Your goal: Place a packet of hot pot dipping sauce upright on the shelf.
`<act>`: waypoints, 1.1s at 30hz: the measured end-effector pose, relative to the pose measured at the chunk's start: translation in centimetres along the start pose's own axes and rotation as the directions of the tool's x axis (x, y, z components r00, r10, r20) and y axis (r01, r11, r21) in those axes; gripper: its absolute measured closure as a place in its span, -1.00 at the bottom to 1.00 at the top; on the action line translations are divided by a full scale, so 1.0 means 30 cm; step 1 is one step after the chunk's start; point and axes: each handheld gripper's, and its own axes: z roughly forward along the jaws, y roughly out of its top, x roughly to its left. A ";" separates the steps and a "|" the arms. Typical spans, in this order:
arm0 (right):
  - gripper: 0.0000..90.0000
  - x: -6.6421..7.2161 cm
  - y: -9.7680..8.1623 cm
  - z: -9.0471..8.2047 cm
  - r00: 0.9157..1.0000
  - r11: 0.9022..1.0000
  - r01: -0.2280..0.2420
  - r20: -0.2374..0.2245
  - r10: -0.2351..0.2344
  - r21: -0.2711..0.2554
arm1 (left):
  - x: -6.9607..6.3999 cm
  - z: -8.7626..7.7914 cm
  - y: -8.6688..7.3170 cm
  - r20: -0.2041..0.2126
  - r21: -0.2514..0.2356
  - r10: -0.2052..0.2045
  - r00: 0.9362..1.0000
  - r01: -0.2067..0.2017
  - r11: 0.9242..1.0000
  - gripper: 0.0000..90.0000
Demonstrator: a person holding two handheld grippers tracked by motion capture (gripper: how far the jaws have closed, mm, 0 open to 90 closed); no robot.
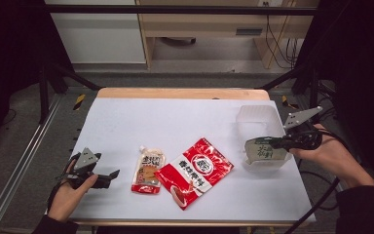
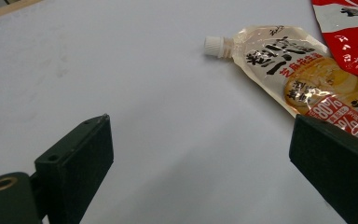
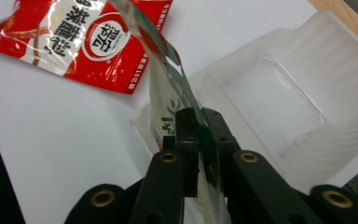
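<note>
Green-printed sachet [image 1: 262,149] is pinched edge-on between the right gripper's [image 3: 199,122] jaws, which sit pressed together on its film. In the high view the packet hangs at the left rim of the clear plastic tub [image 1: 256,111], partly over it, not yet down inside. In the right gripper view the tub floor [image 3: 279,100] lies just right of the jaws and looks bare, so I'd say nothing has been packed so far.

Judgement: first of three items mid-transfer. It needs to travel a bit further over the tub before release.

Left to do:
- red packet [image 1: 195,170], flat on the white table cover [image 1: 175,117], well off to the left of the right gripper [image 1: 277,143]
- spouted pouch [image 2: 298,77] with white cap, ahead and right of the left gripper [image 2: 200,154], overlapped along one edge by the red packet [image 2: 349,32]

Left gripper [image 1: 111,176] rests low near the table with jaws spread wide, nothing between them, bare cover ahead. Spouted pouch [image 1: 147,170] is its nearest pick, probably next.

Risk: limp film could catch on the tub rim.
</note>
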 end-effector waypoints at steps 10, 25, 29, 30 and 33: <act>0.15 -0.006 -0.033 -0.009 0.995 0.998 -0.063 0.084 0.063 -0.004 | -0.007 0.003 0.001 0.004 0.003 0.008 1.000 -0.008 1.000 -0.86; -0.68 0.100 0.025 0.017 0.997 1.000 -0.013 0.072 0.014 -0.014 | -0.010 0.004 0.001 0.005 0.009 0.015 1.000 -0.015 1.000 -0.86; -0.73 0.138 0.058 0.025 0.999 1.000 -0.001 0.053 0.002 -0.020 | -0.011 0.005 0.002 0.007 0.012 0.020 1.000 -0.020 1.000 -0.86; -0.74 0.147 0.068 0.028 0.999 1.000 0.000 0.047 0.001 -0.024 | -0.011 0.005 0.002 0.008 0.011 0.019 1.000 -0.020 1.000 -0.86; -0.77 0.174 0.100 0.041 0.999 1.000 0.005 0.047 -0.004 -0.027 | -0.012 0.005 0.002 0.007 0.011 0.022 1.000 -0.022 1.000 -0.86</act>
